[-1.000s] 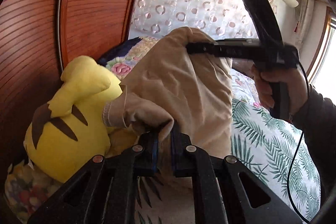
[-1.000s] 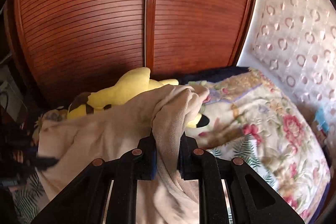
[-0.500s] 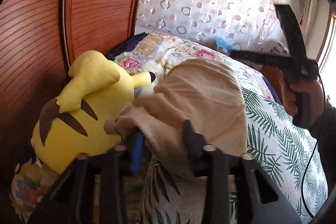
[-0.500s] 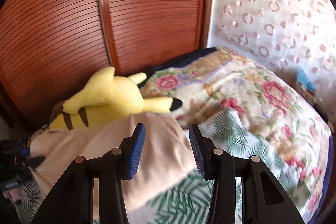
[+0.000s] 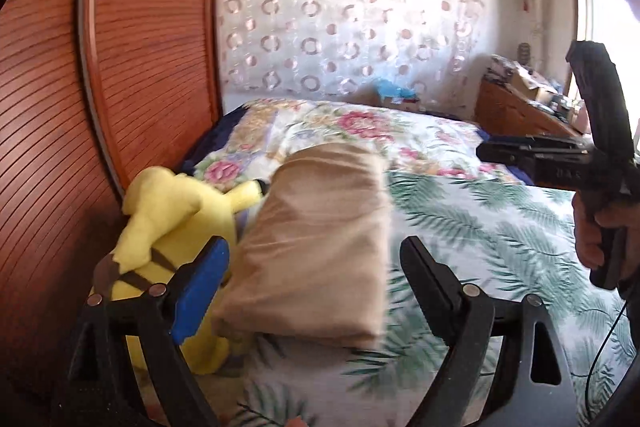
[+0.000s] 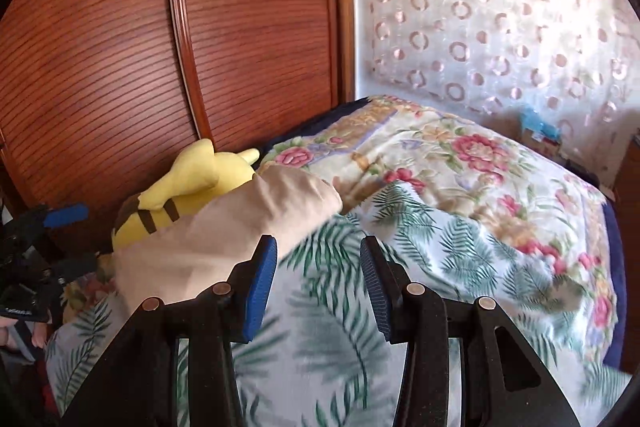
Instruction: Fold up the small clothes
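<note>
Both the left gripper (image 5: 312,283) and right gripper (image 6: 318,279) have fingers spread wide, holding nothing. The folded beige garment (image 5: 316,239) lies on the bed (image 5: 480,227) against a yellow plush toy (image 5: 176,211). No writing is legible.

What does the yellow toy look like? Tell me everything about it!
The yellow toy is a soft plush with brown stripes on its back and a black-tipped ear. It lies on the bed, close to the wooden wardrobe. The folded beige garment presses against its side and hides part of it. Its face is not in view. Neither gripper touches it: the left gripper hangs open near it, partly in front of it.
</note>
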A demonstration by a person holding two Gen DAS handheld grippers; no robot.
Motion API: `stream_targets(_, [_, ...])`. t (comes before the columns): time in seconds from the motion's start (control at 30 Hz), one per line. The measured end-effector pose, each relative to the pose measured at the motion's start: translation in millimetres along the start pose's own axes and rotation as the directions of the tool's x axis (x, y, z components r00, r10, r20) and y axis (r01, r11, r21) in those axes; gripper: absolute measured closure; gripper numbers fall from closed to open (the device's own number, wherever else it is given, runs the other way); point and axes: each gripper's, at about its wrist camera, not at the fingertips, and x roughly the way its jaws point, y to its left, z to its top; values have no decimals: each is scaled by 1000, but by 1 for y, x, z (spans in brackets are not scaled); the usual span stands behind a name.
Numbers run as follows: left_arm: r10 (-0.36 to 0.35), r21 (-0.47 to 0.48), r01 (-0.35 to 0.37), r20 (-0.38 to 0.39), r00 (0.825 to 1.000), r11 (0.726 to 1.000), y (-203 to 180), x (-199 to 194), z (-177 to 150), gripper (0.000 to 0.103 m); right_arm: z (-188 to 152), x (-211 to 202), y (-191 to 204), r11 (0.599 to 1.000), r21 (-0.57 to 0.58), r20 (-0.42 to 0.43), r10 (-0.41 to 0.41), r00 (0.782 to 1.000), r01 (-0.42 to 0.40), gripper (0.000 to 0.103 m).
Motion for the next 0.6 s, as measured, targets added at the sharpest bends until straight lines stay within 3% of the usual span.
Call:
stream_targets(0.4, [-126, 73, 123, 38, 991, 990, -76, -29, 7, 15, -72, -132, 21, 984, 89, 59, -160, 985, 155, 58])
stream_targets(0.6, [-158, 100, 154, 34, 987, 983, -105, -42, 4, 15, -99, -175, 31, 965, 160, 63, -221, 973, 209, 43])
